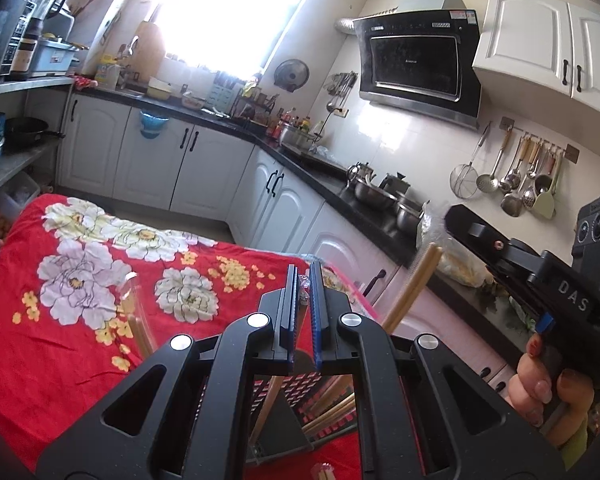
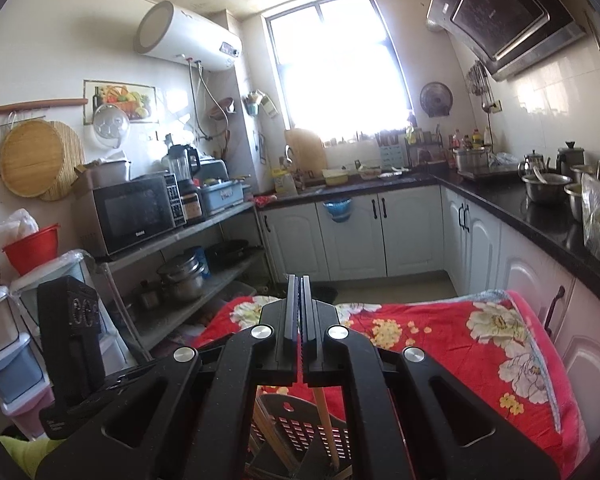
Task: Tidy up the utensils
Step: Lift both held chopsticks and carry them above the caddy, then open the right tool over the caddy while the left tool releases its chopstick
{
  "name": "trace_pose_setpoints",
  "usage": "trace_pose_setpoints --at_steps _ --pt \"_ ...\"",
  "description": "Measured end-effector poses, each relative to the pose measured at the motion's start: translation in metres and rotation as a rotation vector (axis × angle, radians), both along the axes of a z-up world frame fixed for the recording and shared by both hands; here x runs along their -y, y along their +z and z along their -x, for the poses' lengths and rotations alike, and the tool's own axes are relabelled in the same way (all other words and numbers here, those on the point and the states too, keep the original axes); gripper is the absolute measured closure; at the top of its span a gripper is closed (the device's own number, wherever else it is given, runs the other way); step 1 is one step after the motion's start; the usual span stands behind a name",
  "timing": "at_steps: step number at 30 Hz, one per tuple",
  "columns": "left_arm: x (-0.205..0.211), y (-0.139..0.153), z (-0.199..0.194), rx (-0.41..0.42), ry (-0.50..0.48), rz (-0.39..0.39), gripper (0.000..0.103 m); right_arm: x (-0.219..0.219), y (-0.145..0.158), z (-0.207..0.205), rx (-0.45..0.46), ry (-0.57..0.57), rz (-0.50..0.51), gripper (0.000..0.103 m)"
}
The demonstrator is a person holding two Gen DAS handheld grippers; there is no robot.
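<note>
Here both tools, left and right, point slightly downward over the red floral cloth, jaws pressed together.

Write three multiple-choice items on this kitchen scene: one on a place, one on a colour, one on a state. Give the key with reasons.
1. Where do the ladles and skimmers hang?
A. On a wall rail over the dark counter
B. From the window frame
C. On the microwave door

2. What is the main colour of the flowered cloth on the table?
A. Blue
B. Red
C. Green

3. How do the jaws of the right gripper stand?
A. Spread wide apart
B. Closed together
C. Out of view

Key:
1 A, since their handles hook on a rail on the tiled wall, under the white cabinet.
2 B, since the ground between the pale flowers is red.
3 B, since the right wrist view shows the two fingers pressed side by side.
</note>
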State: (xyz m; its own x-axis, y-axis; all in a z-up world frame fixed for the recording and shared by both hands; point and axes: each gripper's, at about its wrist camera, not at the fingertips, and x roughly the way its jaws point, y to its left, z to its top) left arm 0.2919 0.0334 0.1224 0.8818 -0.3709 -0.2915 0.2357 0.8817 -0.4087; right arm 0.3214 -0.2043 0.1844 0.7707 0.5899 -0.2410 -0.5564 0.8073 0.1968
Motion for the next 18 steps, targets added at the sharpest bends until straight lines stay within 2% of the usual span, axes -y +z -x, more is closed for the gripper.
trace_pose_setpoints --at_steps 18 --pt "-0.002 -0.028 0.000 -0.042 -0.006 -0.004 0.100 0.002 -0.053 -0.017 -0.058 -0.094 0.059 0.102"
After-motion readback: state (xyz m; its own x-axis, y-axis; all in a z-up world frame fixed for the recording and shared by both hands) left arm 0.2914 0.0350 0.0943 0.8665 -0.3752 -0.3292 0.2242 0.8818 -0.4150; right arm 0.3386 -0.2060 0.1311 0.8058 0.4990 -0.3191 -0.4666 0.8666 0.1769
